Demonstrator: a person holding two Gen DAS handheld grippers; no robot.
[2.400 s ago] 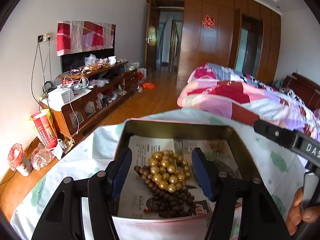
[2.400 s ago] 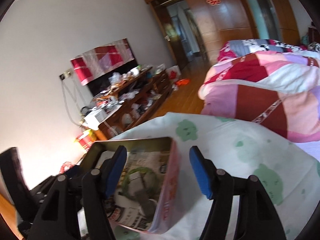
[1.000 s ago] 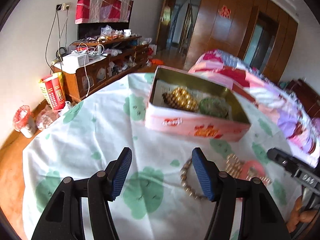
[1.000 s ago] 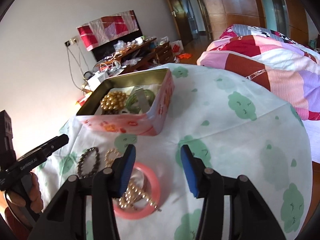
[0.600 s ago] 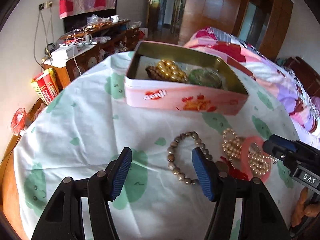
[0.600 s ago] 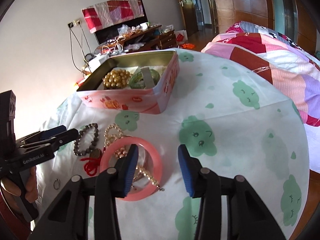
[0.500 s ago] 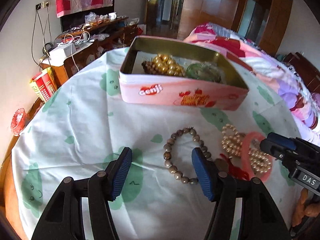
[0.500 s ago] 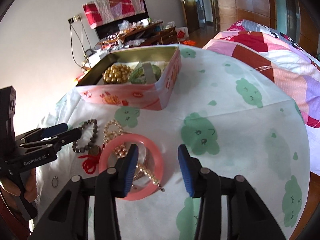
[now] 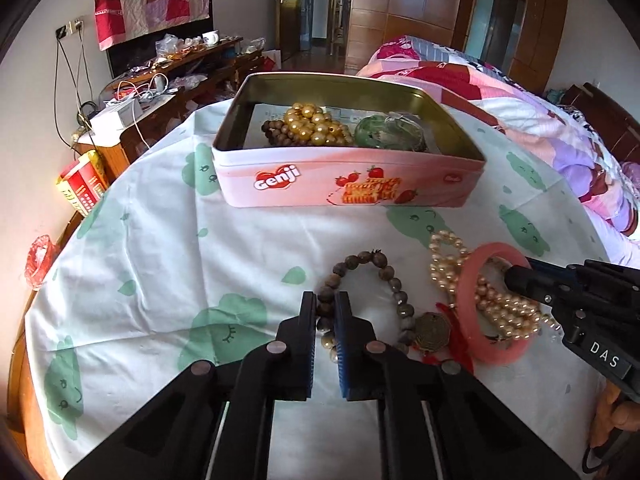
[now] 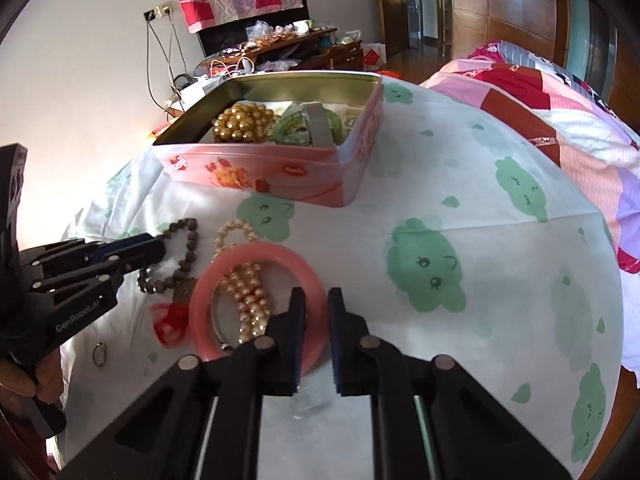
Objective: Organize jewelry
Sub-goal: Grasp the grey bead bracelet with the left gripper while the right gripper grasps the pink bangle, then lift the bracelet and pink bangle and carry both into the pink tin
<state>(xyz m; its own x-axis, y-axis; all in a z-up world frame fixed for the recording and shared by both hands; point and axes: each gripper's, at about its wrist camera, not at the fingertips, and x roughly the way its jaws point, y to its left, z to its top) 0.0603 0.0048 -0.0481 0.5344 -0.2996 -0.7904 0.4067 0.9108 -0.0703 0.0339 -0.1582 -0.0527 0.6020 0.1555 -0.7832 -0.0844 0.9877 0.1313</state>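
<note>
A brown bead bracelet lies on the cloud-print tablecloth. My left gripper is closing on its left side, and the pads press a bead between them. To its right a pink bangle rings a pearl strand. My right gripper is closing on the bangle's near rim, which sits pinched between the fingers. Each gripper shows in the other's view: the right gripper and the left gripper. Behind stands the open pink tin.
The tin holds gold beads, dark beads and a green bangle. A red knot charm with a coin lies between bracelet and bangle. A small ring lies near the left edge. A bed is at the right, a cluttered cabinet at the left.
Both grippers came back from the tin and down to the loose jewelry. Both pairs of jaws went from wide apart to closed, the left on the bead bracelet, the right on the bangle's rim.
</note>
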